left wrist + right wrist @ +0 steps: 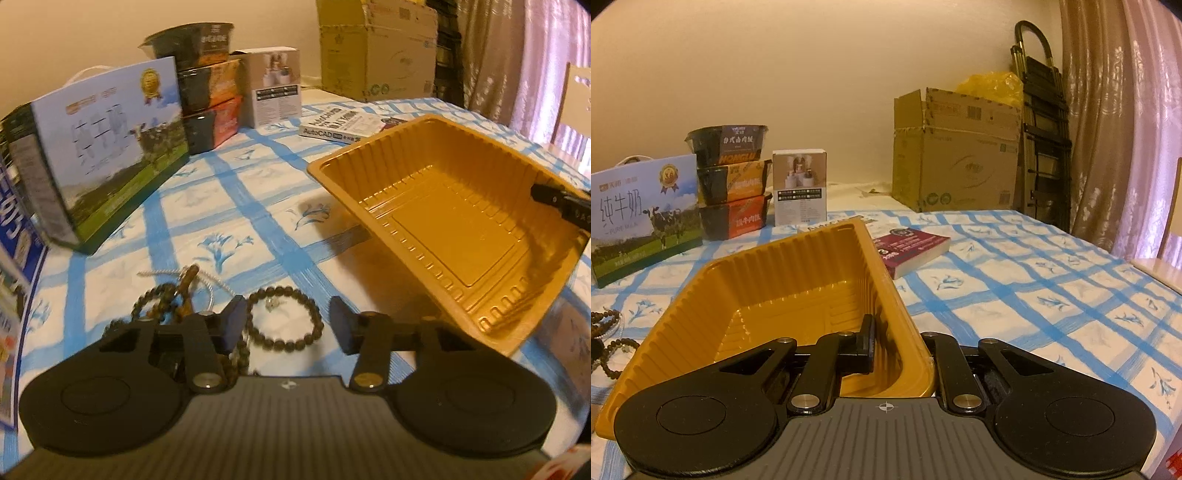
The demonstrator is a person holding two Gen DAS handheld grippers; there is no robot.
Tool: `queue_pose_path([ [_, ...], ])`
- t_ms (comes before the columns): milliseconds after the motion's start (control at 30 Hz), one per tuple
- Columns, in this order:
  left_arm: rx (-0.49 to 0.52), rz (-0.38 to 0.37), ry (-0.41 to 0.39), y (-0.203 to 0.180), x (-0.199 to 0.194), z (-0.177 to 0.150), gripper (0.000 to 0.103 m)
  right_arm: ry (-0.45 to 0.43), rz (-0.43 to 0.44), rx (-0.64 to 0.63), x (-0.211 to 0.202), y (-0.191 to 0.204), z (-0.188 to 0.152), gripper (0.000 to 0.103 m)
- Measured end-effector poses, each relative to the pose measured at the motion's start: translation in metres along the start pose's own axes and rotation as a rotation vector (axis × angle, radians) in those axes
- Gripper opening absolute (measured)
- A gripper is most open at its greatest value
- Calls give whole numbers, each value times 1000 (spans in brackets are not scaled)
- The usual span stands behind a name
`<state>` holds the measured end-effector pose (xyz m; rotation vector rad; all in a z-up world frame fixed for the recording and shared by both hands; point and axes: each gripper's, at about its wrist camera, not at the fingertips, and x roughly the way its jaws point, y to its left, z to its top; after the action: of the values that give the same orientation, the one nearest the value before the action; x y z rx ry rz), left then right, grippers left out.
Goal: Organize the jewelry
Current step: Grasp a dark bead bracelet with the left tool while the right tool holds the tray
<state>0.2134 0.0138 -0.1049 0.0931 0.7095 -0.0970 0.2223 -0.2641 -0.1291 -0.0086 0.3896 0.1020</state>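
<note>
While right gripper [899,343] pinches tray [768,280] wall, left gripper [288,321] half-open around bead bracelet [284,321].

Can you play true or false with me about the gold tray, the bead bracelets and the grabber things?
1. The gold tray has beads in it. False: it is empty; the jewelry lies on the tablecloth.
2. The right hand-held gripper pinches the tray's wall. True: one finger is inside the tray, the other outside.
3. The tray sits flat on the table. False: it is tilted, one side lifted.
4. A round bead bracelet lies between the fingers of the left hand-held gripper. True: the fingers are not yet pressing it.
5. The milk box is lying flat. False: it stands upright.
</note>
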Motion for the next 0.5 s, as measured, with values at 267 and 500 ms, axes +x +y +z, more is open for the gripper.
queue_pose_path([
  [267,93,-18,84,5,39,10,21,12,5,14,2,-4,-1,13],
  [500,121,-23,119,6,52,7,19,12,6,19,3,-4,-2,13],
])
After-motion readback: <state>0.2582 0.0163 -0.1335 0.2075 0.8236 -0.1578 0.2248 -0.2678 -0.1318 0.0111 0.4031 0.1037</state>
